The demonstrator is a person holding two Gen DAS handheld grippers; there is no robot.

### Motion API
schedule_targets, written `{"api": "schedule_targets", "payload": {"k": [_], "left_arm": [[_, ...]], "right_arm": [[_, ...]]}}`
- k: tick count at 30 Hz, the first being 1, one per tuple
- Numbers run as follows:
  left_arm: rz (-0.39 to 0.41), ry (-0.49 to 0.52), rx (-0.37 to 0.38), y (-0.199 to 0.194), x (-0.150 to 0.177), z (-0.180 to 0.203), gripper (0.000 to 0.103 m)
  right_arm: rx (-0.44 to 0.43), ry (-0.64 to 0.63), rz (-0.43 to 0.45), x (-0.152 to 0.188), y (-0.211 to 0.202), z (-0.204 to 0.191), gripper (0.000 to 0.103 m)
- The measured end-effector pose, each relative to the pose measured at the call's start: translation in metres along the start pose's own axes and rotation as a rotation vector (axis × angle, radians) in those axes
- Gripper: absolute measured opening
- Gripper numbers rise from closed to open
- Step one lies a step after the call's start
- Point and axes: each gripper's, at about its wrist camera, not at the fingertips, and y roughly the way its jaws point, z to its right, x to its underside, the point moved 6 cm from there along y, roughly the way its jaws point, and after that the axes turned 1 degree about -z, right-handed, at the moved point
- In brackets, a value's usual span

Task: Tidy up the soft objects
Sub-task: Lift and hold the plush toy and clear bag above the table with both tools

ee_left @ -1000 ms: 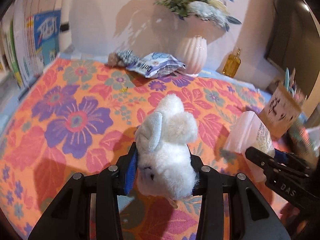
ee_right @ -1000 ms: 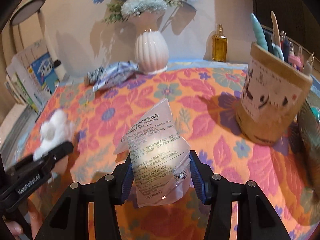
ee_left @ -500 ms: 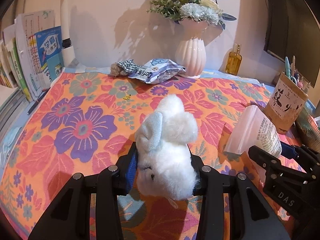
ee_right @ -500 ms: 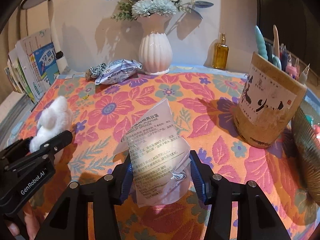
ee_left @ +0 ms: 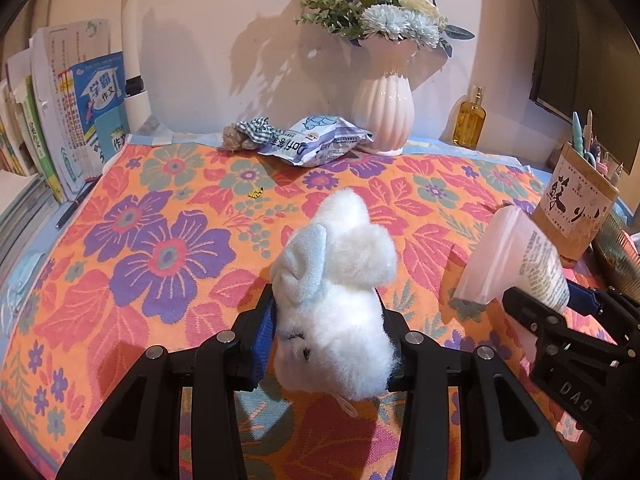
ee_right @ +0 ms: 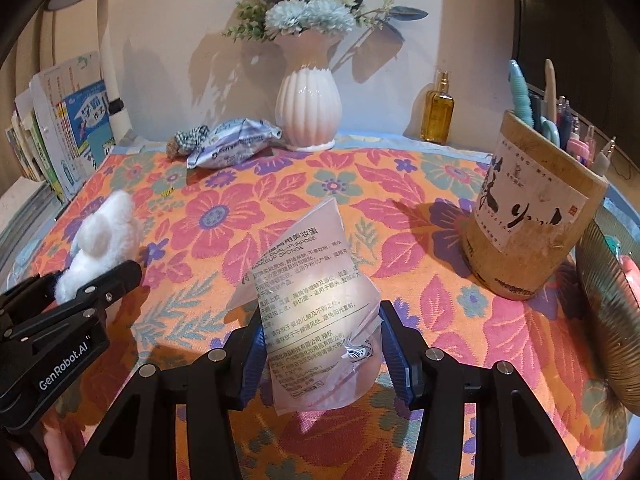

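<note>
Plush [ee_left: 336,304], white and fluffy, sits clamped between the left gripper's [ee_left: 330,342] blue pads above the floral cloth [ee_left: 168,248]. Beside it, the right gripper [ee_right: 322,354] pinches a sponge packet [ee_right: 316,312] upright over the same cloth. Vase [ee_right: 309,108], wipes pack [ee_right: 234,146] and pen cup [ee_right: 528,216] stand farther back.
</note>
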Motion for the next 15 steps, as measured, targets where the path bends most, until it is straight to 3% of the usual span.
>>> {"api": "schedule_targets", "payload": {"k": [15], "left_arm": [[-0.015,0.015,-0.004,0.0024,0.0007,0.0023,0.039]], "right_arm": [[0.001,0.013,0.025,-0.0017,-0.005,0.0015,0.051]]}}
